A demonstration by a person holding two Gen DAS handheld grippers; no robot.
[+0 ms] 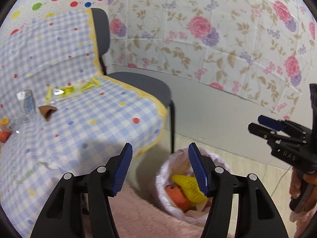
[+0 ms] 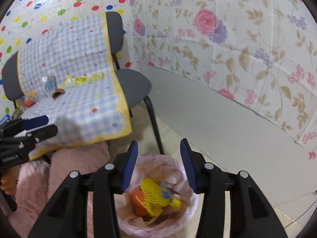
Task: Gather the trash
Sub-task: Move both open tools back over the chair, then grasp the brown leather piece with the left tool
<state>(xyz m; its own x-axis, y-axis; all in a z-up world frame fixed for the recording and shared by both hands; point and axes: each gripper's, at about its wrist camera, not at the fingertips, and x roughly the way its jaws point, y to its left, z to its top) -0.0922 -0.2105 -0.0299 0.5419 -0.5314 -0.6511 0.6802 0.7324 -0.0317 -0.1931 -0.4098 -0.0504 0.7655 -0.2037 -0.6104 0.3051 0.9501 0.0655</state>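
Both grippers hover over the small bin lined w/ a pale pink plastic bag, which sits on the floor just beside the front leg of the grey padded chair.

Left gripper: jaws apart, nothing between the blue pads, so empty. Right gripper: jaws also apart, narrower gap, nothing held; the bin shows straight through the gap below it.

Done so far, judging by the bin: yellow foam mesh fruit sleeve lies on top inside, w/ an orange round piece under it and some darker scraps I can't ID. So at least a few items are collected.

Left to do: the chair seat, covered by a blue-and-white checked cloth w/ yellow scalloped edge, holds more trash, well apart from the bin:
- yellow-printed clear plastic wrapper, toward the chair back
- clear plastic packet w/ blue print, further from the bin
- brown torn cardboard scrap, just beside that packet
- small orange bits at the seat's far edge, partly cut off, can't tell what they are.

My read: roughly mid-task, maybe a bit under half; both grippers free to go back to the seat for the next piece. Thin wrappers will likely need a pinch at an edge.
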